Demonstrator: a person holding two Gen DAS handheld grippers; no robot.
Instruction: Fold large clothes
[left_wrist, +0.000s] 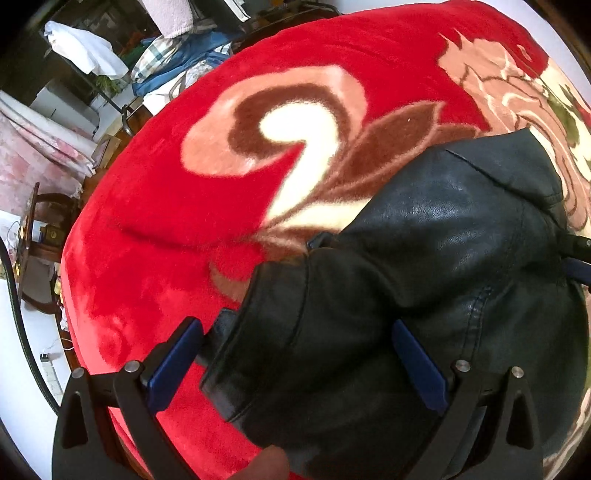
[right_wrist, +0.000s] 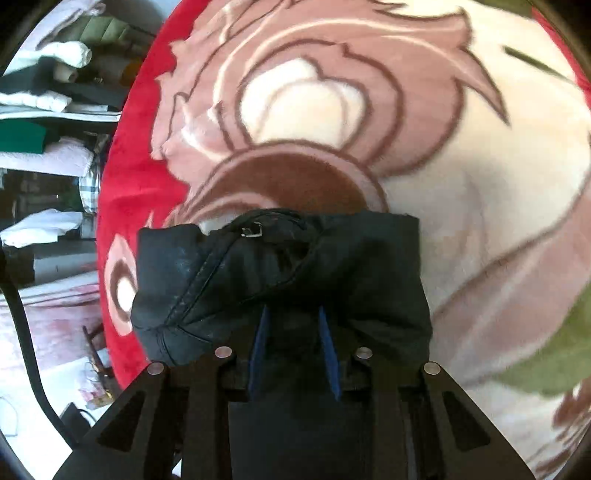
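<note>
A black leather jacket (left_wrist: 436, 280) lies bunched on a red floral blanket (left_wrist: 155, 258). My left gripper (left_wrist: 295, 328) is open, its blue pads (left_wrist: 177, 365) spread wide either side of a folded sleeve end, just above it. In the right wrist view my right gripper (right_wrist: 293, 314) is shut on a bunched part of the jacket (right_wrist: 229, 280), the blue fingers (right_wrist: 328, 347) pinching black leather. A small metal buckle (right_wrist: 252, 232) shows on the far fold. The right gripper's edge also shows at the right rim of the left wrist view (left_wrist: 578, 254).
The blanket (right_wrist: 424, 129) covers a bed with pink, cream and brown flowers. Beyond the bed's left edge are piled clothes (left_wrist: 173, 62), a white cloth (left_wrist: 85, 48), shelves of folded laundry (right_wrist: 44, 103) and a dark cable (right_wrist: 26, 325).
</note>
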